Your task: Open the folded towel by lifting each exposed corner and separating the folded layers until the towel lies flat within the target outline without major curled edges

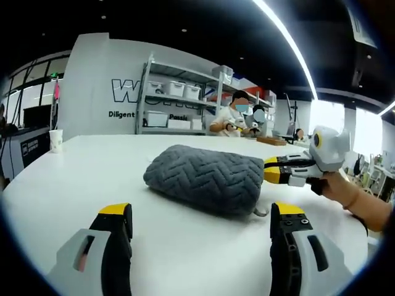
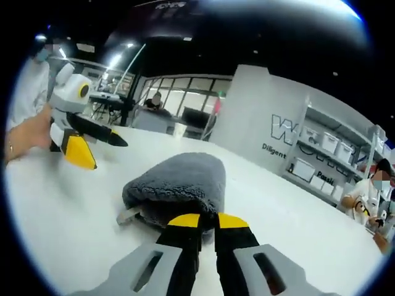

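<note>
— White counter [image 1: 74, 179]; where's the towel [image 1: 207, 179]?
— Folded, mid-frame. Right tongs [image 2: 207, 220] pinch its near edge; left tongs [image 1: 200, 216] gape apart, short of it.

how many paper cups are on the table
1. The cup stands near the table's far left edge in the left gripper view, well away from the towel. Others may be hidden behind the towel.

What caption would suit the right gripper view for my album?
Right gripper pinching the near edge of a folded grey towel on a white table, left gripper hovering nearby.
</note>
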{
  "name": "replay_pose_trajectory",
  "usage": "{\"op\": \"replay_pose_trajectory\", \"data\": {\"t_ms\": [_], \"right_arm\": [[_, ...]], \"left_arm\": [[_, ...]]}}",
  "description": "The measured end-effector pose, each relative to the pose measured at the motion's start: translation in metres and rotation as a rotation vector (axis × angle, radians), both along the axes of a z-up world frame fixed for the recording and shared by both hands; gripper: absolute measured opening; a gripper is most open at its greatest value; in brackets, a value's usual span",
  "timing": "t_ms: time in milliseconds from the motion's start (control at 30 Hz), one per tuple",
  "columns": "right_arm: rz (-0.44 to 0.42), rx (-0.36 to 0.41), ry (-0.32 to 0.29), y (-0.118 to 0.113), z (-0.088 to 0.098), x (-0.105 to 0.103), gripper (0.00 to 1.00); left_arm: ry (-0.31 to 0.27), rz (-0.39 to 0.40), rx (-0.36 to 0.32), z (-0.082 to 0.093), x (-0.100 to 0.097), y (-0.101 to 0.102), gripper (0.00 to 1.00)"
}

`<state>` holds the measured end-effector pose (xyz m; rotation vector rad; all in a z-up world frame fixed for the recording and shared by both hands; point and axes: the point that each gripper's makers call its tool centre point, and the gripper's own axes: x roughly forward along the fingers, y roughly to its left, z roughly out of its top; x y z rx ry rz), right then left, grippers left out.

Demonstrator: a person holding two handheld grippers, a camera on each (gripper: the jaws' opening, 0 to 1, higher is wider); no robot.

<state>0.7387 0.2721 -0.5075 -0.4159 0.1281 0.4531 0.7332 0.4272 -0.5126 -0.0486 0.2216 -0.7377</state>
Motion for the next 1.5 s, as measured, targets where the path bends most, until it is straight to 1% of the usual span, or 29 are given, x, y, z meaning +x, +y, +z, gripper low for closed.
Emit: {"op": "replay_pose_trajectory", "data": {"t_ms": [100, 133, 167, 233, 300, 500, 567, 667, 900, 967, 1200, 1333, 1400, 1433, 1467, 1500], "right_arm": [[0.011, -0.009, -0.001, 0.003, 0.000, -0.001, 0.01], [0.014, -0.007, -0.003, 0.005, 0.002, -0.004, 0.01], [0.020, -0.001, -0.002, 0.007, 0.003, -0.012, 0.01], [0.036, 0.015, 0.004, 0.011, 0.005, -0.016, 0.01], [0.050, 0.020, 0.003, 0.016, 0.006, -0.029, 0.01], [0.074, 0.006, 0.025, 0.023, 0.002, -0.039, 0.00], [0.085, 0.020, 0.045, 0.024, 0.001, -0.036, 0.00], [0.110, 0.030, 0.073, 0.029, -0.002, -0.041, 0.00], [0.171, 0.033, 0.096, 0.043, -0.004, -0.051, 0.00], [0.183, 0.024, 0.098, 0.043, -0.005, -0.049, 0.00], [0.226, 0.004, 0.116, 0.050, -0.009, -0.053, 0.00], [0.229, -0.018, 0.099, 0.048, -0.009, -0.052, 0.00], [0.236, -0.023, 0.075, 0.047, -0.006, -0.051, 0.02], [0.239, -0.023, 0.083, 0.047, -0.006, -0.052, 0.04], [0.241, -0.017, 0.088, 0.047, -0.006, -0.052, 0.06], [0.246, -0.015, 0.093, 0.047, -0.007, -0.052, 0.12]], "left_arm": [[0.001, -0.008, 0.005, -0.001, -0.001, -0.001, 0.91], [0.000, -0.010, 0.008, -0.001, -0.001, -0.001, 0.91], [0.000, -0.011, 0.011, -0.001, -0.001, -0.001, 0.91], [0.000, -0.010, 0.013, -0.001, 0.000, -0.001, 0.91], [0.001, -0.007, 0.011, -0.001, 0.000, 0.000, 0.91], [0.003, -0.005, 0.006, -0.001, -0.001, 0.001, 0.91], [0.003, -0.004, 0.003, -0.001, -0.001, 0.001, 0.91], [0.002, -0.002, -0.002, 0.000, 0.000, 0.002, 0.91], [-0.001, -0.002, -0.003, 0.001, 0.000, 0.002, 0.91], [-0.001, -0.003, -0.003, 0.001, 0.001, 0.002, 0.91], [-0.001, -0.003, 0.002, 0.001, 0.001, 0.002, 0.91], [-0.001, -0.005, 0.006, 0.000, 0.001, 0.001, 0.91], [-0.001, -0.005, 0.007, 0.000, 0.001, 0.001, 0.91], [-0.001, -0.005, 0.006, 0.000, 0.001, 0.001, 0.91], [-0.001, -0.005, 0.005, 0.001, 0.001, 0.001, 0.91], [-0.001, -0.005, 0.005, 0.001, 0.001, 0.001, 0.91]]}}
